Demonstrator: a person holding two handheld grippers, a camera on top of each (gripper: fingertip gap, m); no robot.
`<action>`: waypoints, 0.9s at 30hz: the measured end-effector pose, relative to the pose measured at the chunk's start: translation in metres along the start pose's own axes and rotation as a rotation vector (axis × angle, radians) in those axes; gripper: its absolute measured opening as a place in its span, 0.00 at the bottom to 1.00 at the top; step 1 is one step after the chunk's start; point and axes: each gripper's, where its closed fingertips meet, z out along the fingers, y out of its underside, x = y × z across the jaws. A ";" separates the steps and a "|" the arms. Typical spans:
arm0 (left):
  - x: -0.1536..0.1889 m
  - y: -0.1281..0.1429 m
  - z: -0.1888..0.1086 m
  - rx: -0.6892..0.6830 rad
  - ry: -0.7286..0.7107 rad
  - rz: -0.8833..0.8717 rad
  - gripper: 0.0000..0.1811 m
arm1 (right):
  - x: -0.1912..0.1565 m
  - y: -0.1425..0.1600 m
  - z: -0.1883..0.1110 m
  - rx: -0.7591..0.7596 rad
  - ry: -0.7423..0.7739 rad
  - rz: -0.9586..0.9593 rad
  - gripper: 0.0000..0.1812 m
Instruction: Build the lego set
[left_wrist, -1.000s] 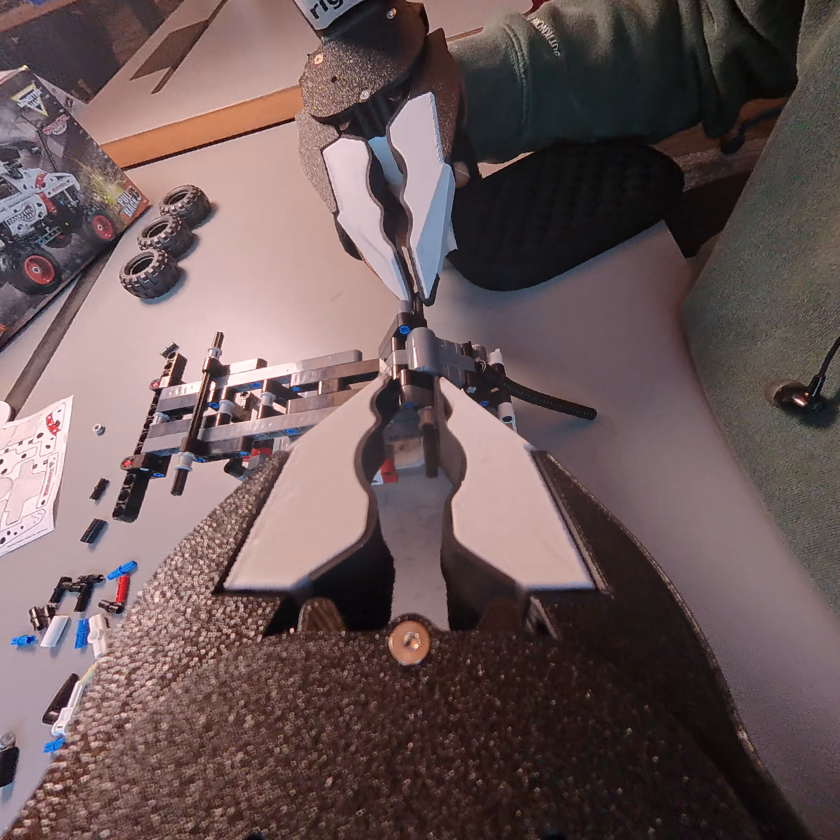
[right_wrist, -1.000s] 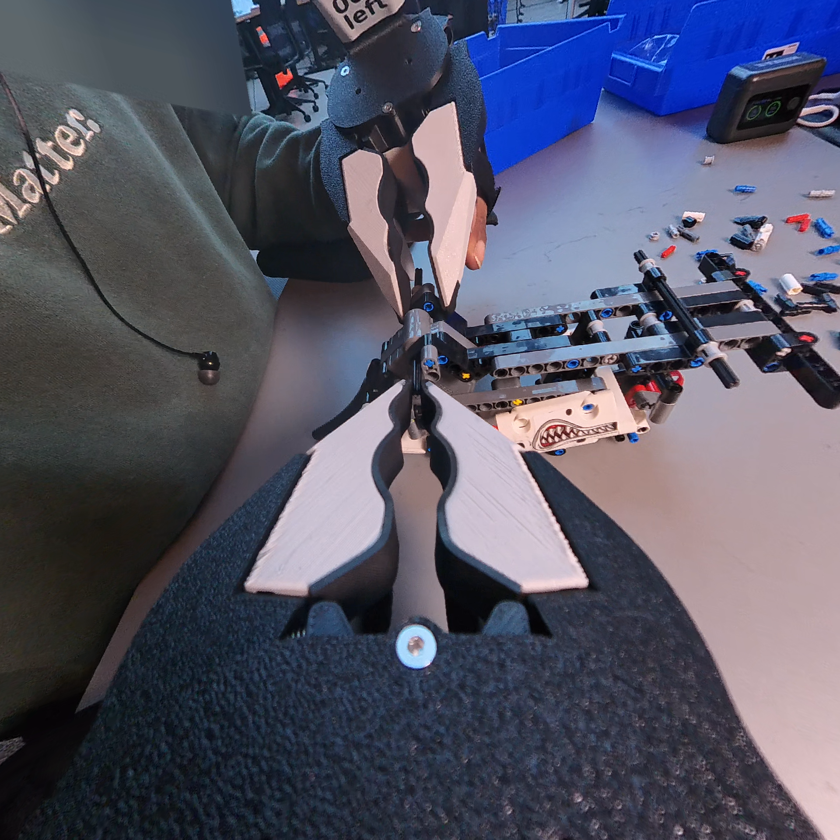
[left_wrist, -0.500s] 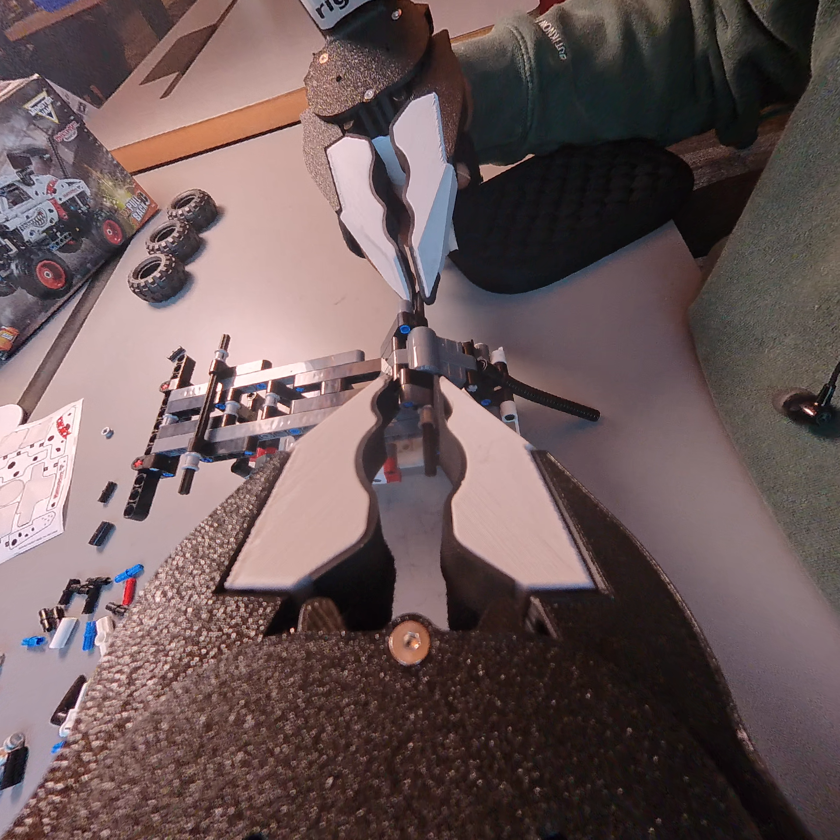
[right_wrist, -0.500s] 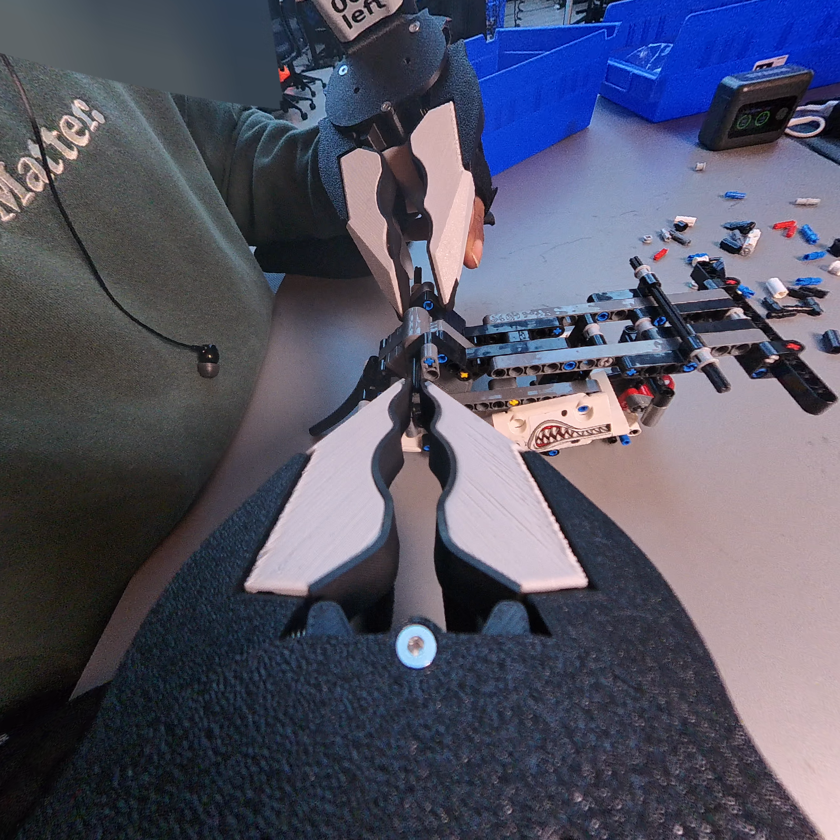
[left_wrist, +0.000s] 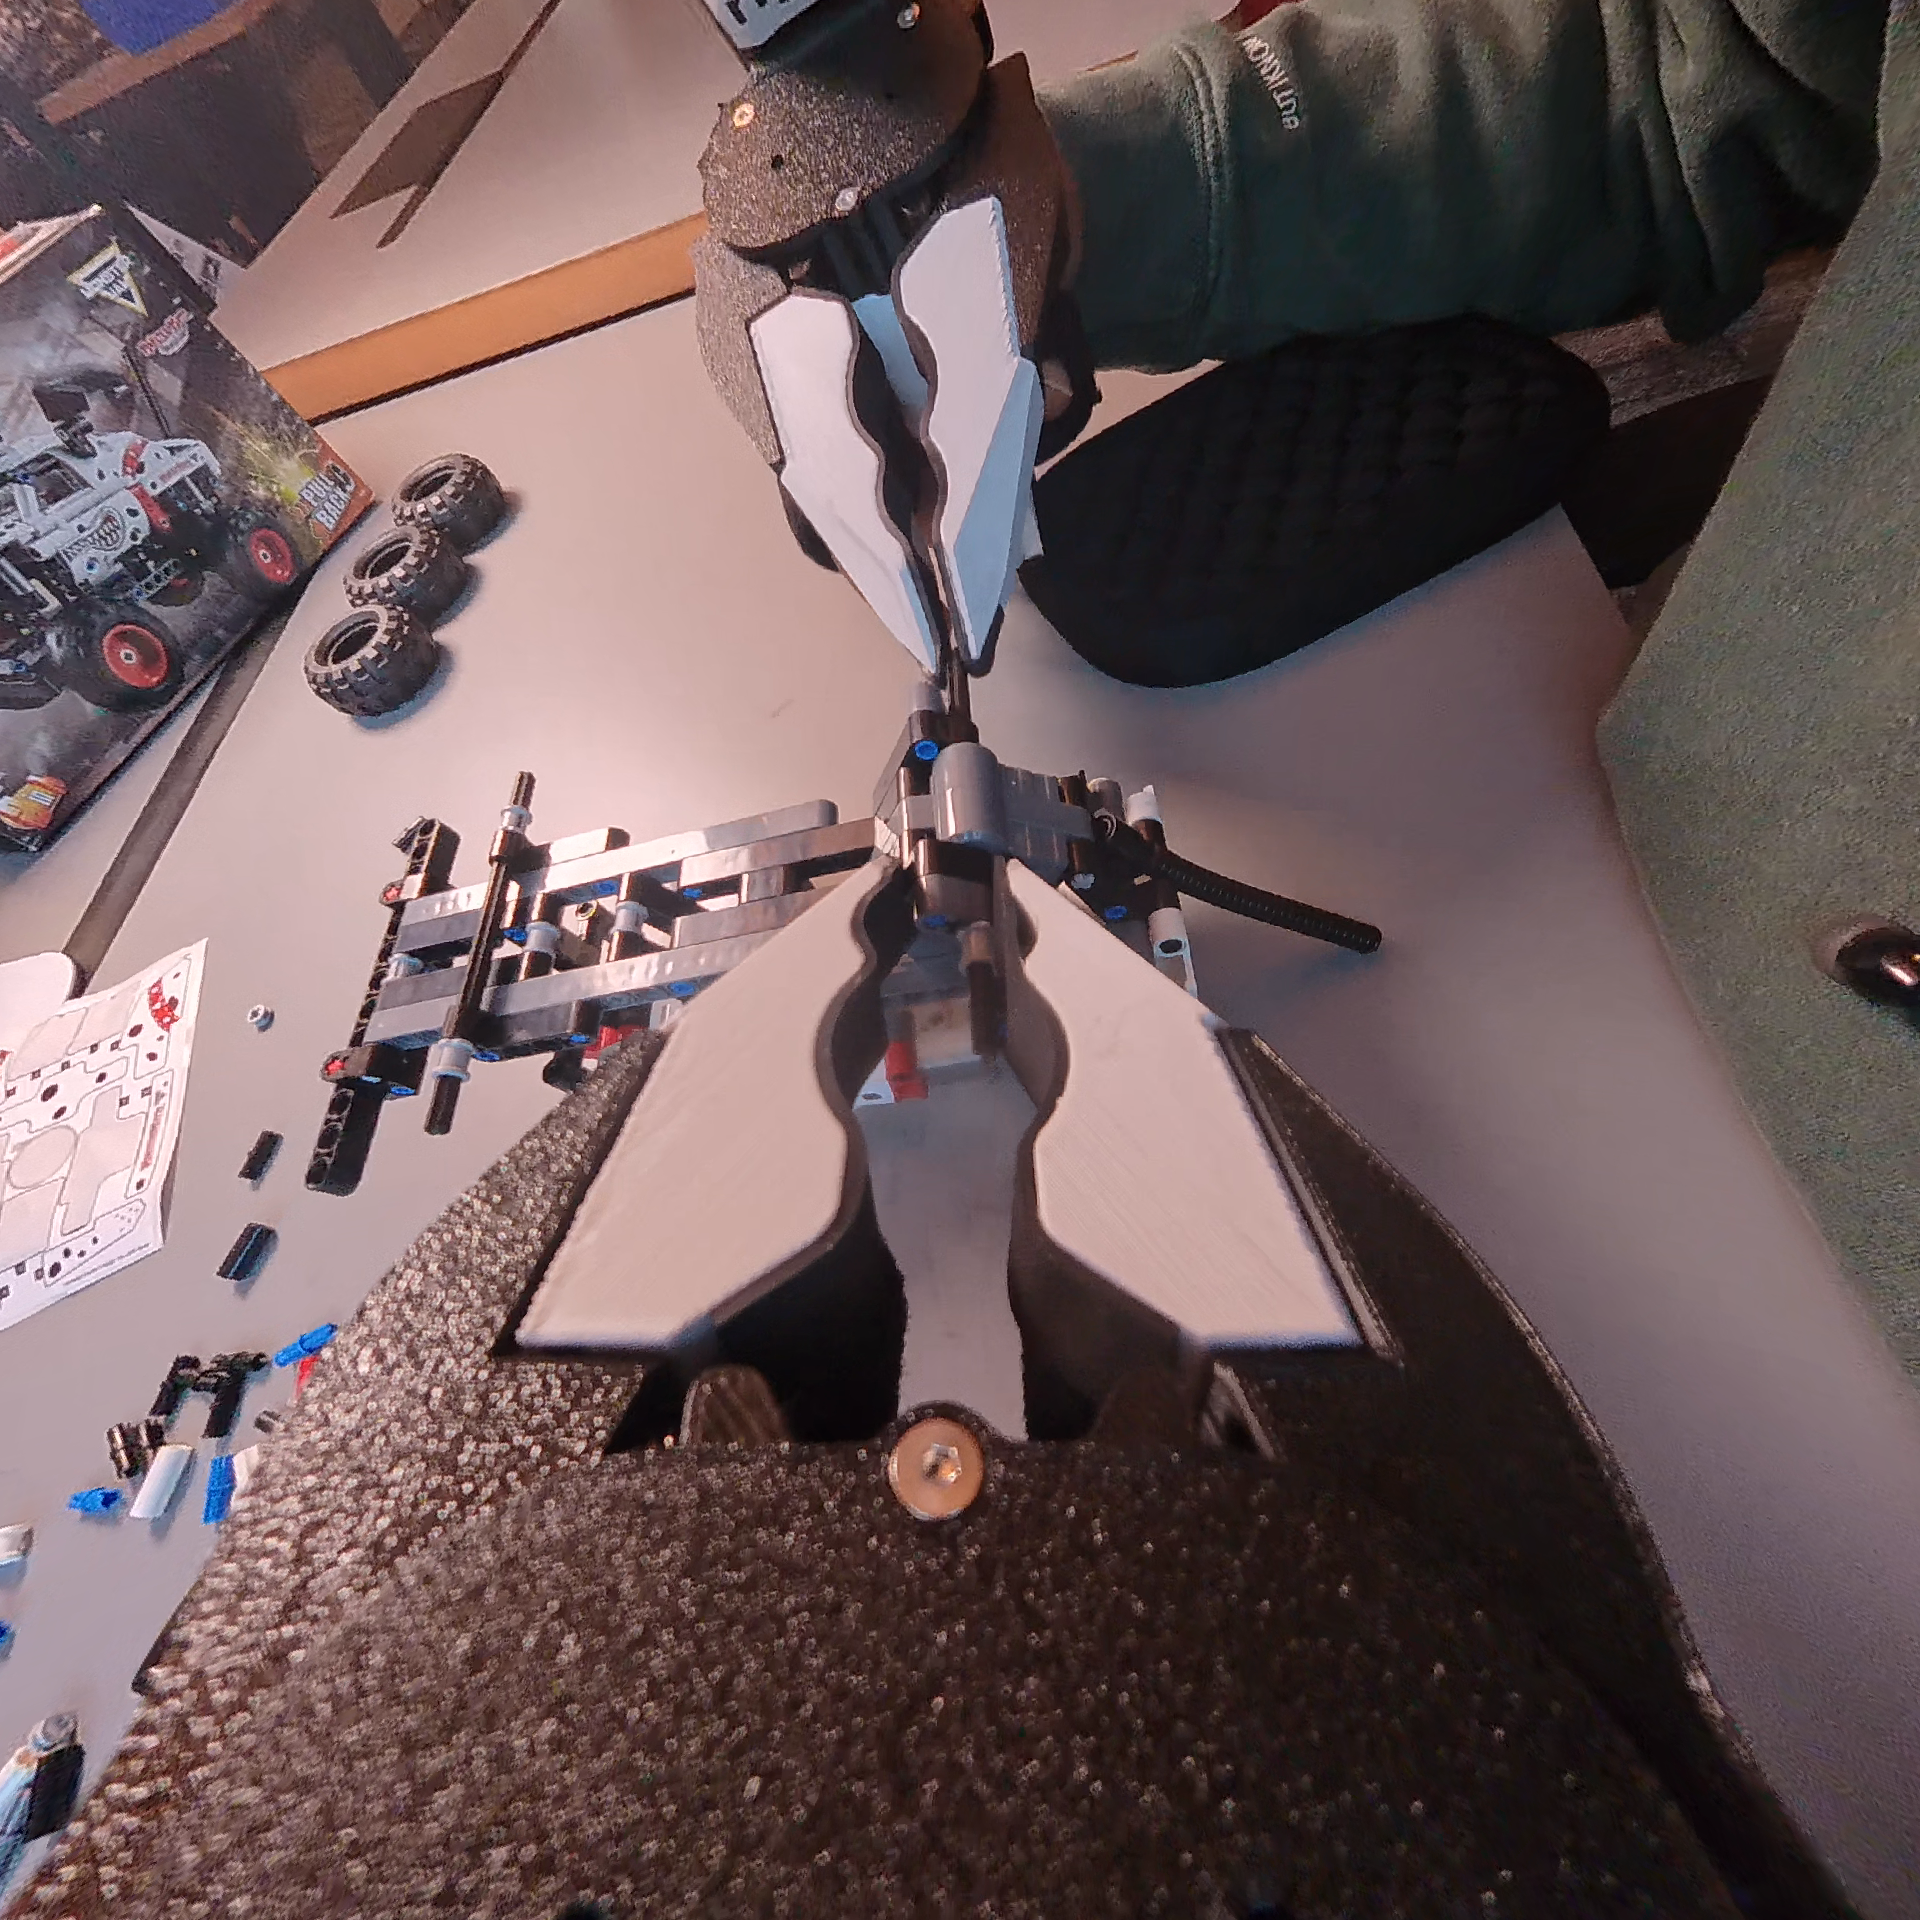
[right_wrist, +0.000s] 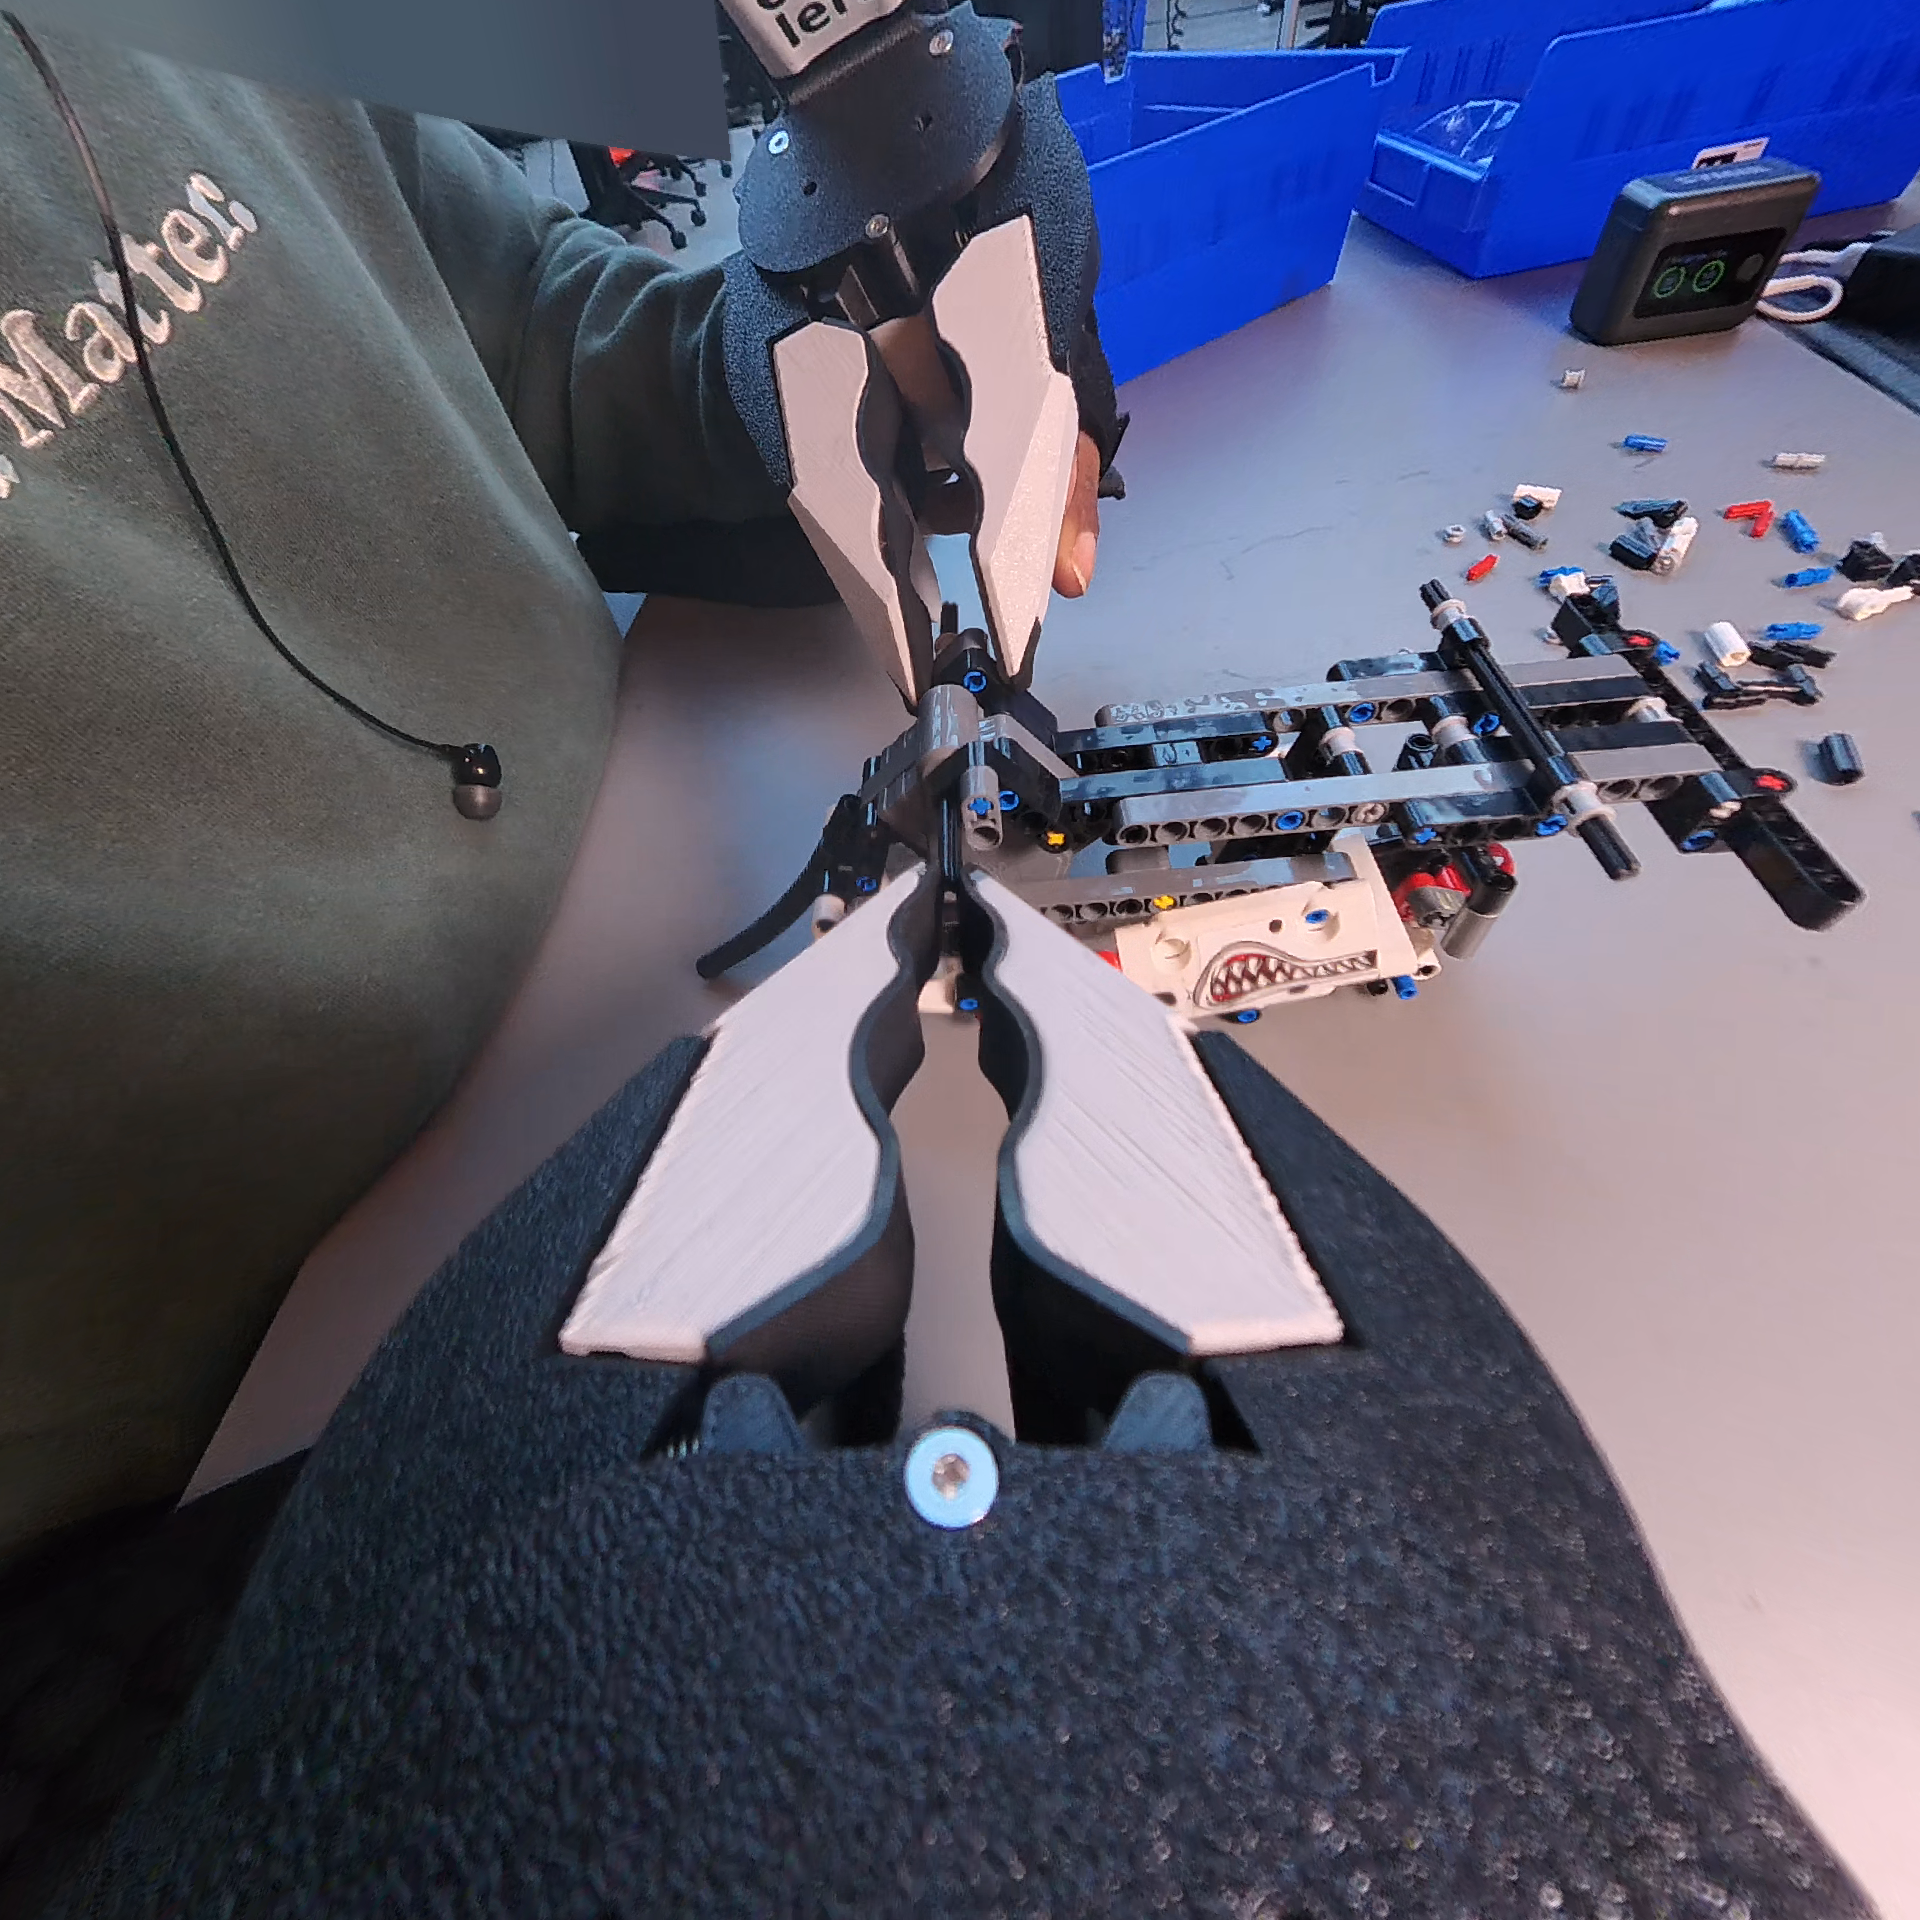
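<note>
The lego chassis (left_wrist: 623, 935) was held just above the grey table (left_wrist: 644, 520), its black and grey beams stretching away from both grippers. The left gripper (left_wrist: 951, 914) had its jaws narrowed on the chassis's near end, gripping the dark grey block there. The right gripper (right_wrist: 948, 904) met it from the opposite side, jaws nearly together, pinching a thin black pin at that same end. A white panel (right_wrist: 1278, 951) with a printed shark mouth hung under the beams. Three black tyres (left_wrist: 400, 577) lay beside the set's box (left_wrist: 114, 468), which bore a truck picture and printed logos. A sticker sheet (left_wrist: 78, 1132) and loose small parts (right_wrist: 1714, 561) lay on the table; lettering showed on the green sweatshirt (right_wrist: 208, 520).
</note>
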 end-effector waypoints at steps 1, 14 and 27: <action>0.000 0.000 0.000 0.001 0.001 -0.003 0.09 | 0.000 0.000 -0.002 0.001 0.002 0.000 0.01; 0.001 0.000 0.000 0.005 0.000 -0.007 0.09 | -0.001 0.000 -0.002 0.001 0.017 -0.008 0.01; 0.001 -0.001 0.002 0.013 0.002 -0.005 0.09 | -0.002 -0.002 0.004 0.000 0.015 -0.012 0.01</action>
